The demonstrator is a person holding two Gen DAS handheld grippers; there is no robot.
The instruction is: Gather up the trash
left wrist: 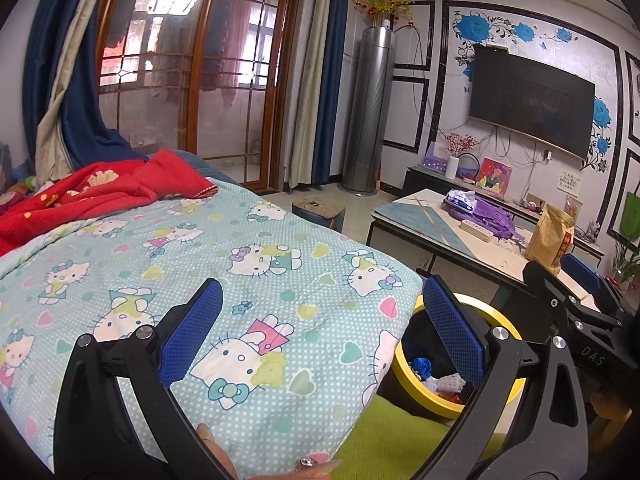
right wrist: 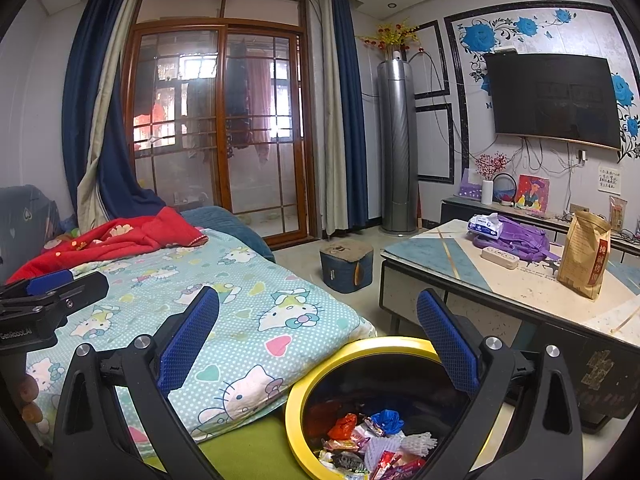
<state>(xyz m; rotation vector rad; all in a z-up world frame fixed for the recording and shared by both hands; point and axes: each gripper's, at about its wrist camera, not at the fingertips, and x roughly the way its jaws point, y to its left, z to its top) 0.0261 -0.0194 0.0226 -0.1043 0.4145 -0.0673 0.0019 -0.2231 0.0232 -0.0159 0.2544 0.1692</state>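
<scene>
A yellow-rimmed black trash bin [right wrist: 304, 384] stands on the floor between the bed and the coffee table; inside lie several wrappers [right wrist: 372, 444] in red, blue and white. My right gripper [right wrist: 318, 332] hangs open above the bin's near rim with nothing between its blue pads. My left gripper [left wrist: 324, 320] is open and empty over the cartoon-cat quilt [left wrist: 248, 264], its right finger [left wrist: 454, 328] above the bin [left wrist: 404, 376]. The right gripper [left wrist: 568, 280] shows at the right of the left wrist view, and the left gripper [right wrist: 48, 288] at the left edge of the right wrist view.
A red blanket [right wrist: 120, 236] lies at the bed's far end. The coffee table [right wrist: 520, 292] holds a brown paper bag [right wrist: 584, 256], a purple bag [right wrist: 516, 236], a tissue pack [right wrist: 486, 224] and a power strip [right wrist: 500, 258]. A blue stool [right wrist: 346, 266] stands on the floor beyond. A green mat [right wrist: 248, 452] lies beside the bin.
</scene>
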